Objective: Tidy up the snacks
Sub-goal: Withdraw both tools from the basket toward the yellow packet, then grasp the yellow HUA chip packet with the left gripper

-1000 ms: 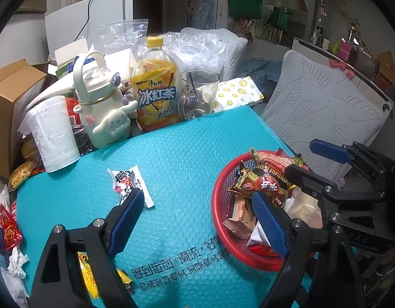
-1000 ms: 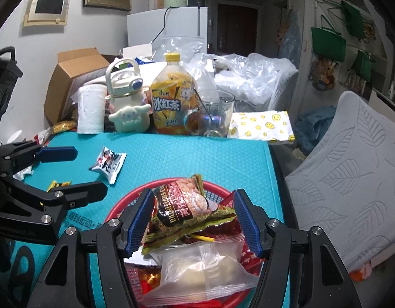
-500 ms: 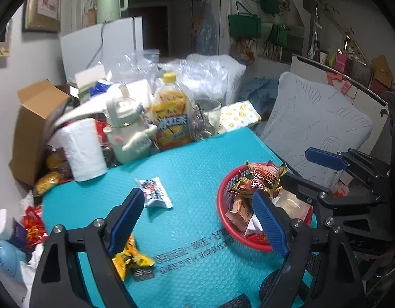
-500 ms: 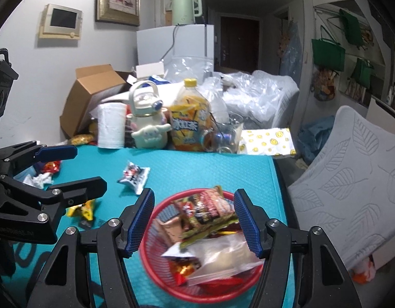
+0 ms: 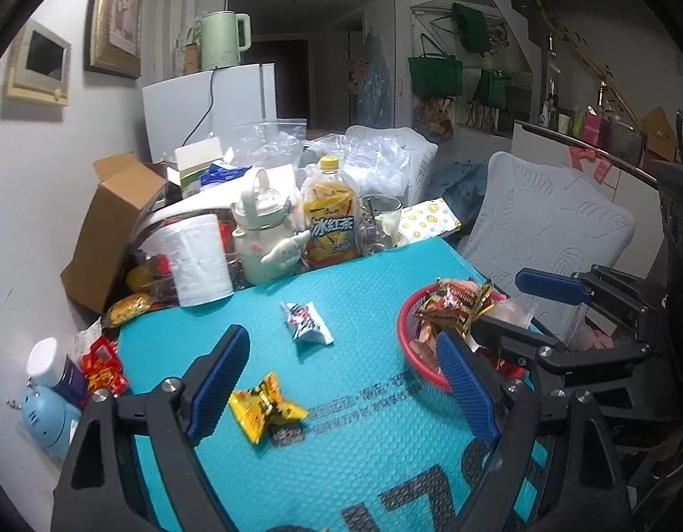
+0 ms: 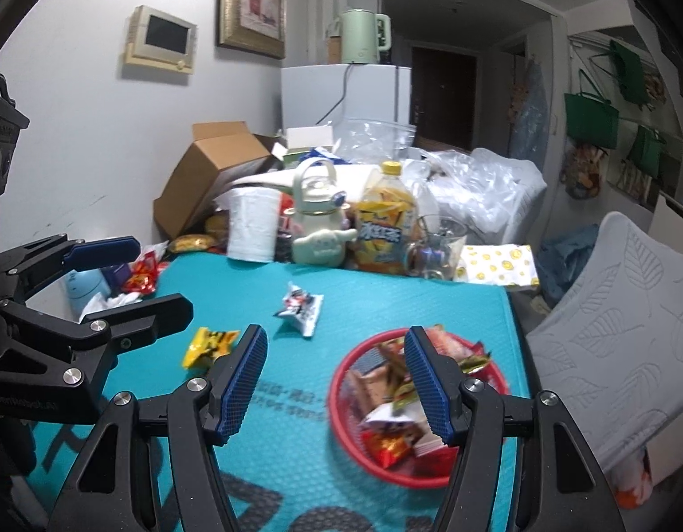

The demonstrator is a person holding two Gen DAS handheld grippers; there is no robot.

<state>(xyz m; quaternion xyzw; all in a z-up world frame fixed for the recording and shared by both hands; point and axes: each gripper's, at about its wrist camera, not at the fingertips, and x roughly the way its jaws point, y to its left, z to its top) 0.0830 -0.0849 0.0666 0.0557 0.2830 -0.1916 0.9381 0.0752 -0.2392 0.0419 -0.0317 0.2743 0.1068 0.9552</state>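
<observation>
I'm in a lived-in home: a framed picture [image 6: 251,0] on the wall, a kettle [image 6: 363,36] on a small white fridge [image 6: 346,95], green tote bags [image 6: 590,119] hanging, a cluttered counter [image 6: 386,306].

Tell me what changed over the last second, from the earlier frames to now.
Both tools, left tool and right tool, pulled back and up from the red basket, so more of the teal mat shows. Nothing was gripped or released; both stay open and empty. The yellow snack packet, white snack packet and basket stayed put.
</observation>
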